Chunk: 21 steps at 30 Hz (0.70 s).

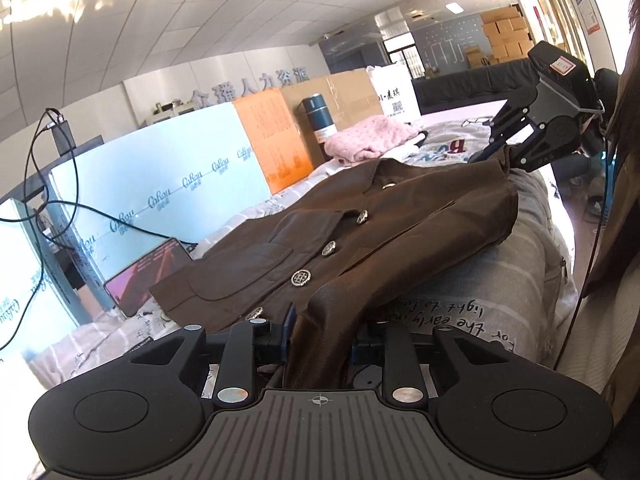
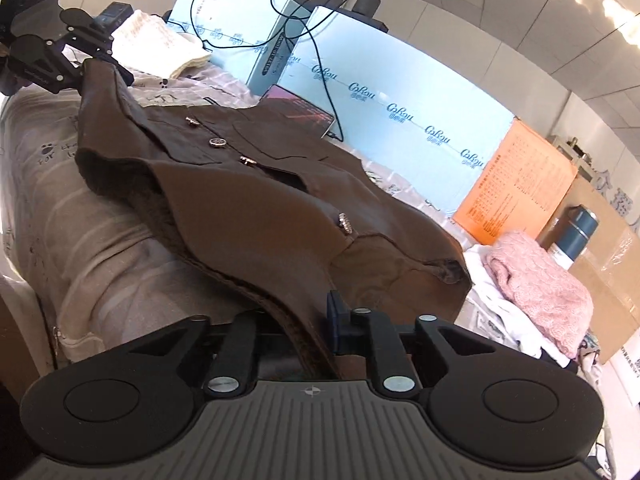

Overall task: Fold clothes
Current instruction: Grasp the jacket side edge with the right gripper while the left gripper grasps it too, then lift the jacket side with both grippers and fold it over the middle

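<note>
A brown leather jacket (image 1: 360, 228) with metal buttons lies stretched over a bed with a printed grey cover (image 1: 500, 280). My left gripper (image 1: 320, 338) is shut on the end of a sleeve near the hem. My right gripper (image 2: 316, 332) is shut on the jacket's edge near the collar (image 2: 280, 216). Each gripper shows in the other's view: the right one (image 1: 500, 152) at the far shoulder end, the left one (image 2: 86, 66) at the far hem end. Both hold the near edge slightly lifted.
A pink knit sweater (image 1: 372, 138) and white clothes (image 2: 504, 304) lie by the collar end. A cream folded garment (image 2: 156, 46) lies past the hem. A laptop (image 1: 148, 276), blue foam boards (image 1: 160, 184), an orange box (image 1: 272, 140), a blue flask (image 1: 318, 116) and cables line the far side.
</note>
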Available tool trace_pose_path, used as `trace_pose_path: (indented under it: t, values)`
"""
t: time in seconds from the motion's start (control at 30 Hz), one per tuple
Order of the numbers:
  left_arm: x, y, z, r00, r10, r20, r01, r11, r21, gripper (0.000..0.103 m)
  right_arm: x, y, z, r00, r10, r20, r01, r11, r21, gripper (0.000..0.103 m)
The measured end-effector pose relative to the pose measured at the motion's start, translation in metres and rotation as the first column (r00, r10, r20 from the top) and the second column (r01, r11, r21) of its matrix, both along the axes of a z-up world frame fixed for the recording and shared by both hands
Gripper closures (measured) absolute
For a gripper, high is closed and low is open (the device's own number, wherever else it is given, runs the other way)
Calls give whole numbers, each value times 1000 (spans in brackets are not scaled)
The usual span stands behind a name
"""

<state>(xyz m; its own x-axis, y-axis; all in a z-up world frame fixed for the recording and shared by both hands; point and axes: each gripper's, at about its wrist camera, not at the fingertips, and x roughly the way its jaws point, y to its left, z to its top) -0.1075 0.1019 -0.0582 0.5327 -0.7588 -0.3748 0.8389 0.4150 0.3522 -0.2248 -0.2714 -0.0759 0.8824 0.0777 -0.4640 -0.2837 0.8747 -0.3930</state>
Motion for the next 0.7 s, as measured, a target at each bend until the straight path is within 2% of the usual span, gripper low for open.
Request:
trace_pose_path:
  t: [0.1,0.17,0.27,0.5,0.57,0.7]
  values:
    - [-13,3,6,1000,-30,-4,30,999,-12,87,-9,-6,6,1000,1,17,-2,999,47,98]
    - [-20,3,13,998,-62,20,63,998,-17,87,-15,-9,13,999,-8,44,6,999,52,98]
    - [-11,1,26,995,-74,66,76,997,-34,87,-16,-13,27,997,-4,78,1,999,33,98]
    - [51,-4,55,992,-50,114,60,994,-88,87,26,-23,72,988,89,124,-81,994,-68,98]
    - [72,-8,61,994,-43,105,53,993,-103,87,46,-30,83,986,111,124,-101,992,-81,98]
    - [124,-19,69,998,-43,37,47,993,-111,87,92,-51,99,982,156,103,-150,987,-59,98]
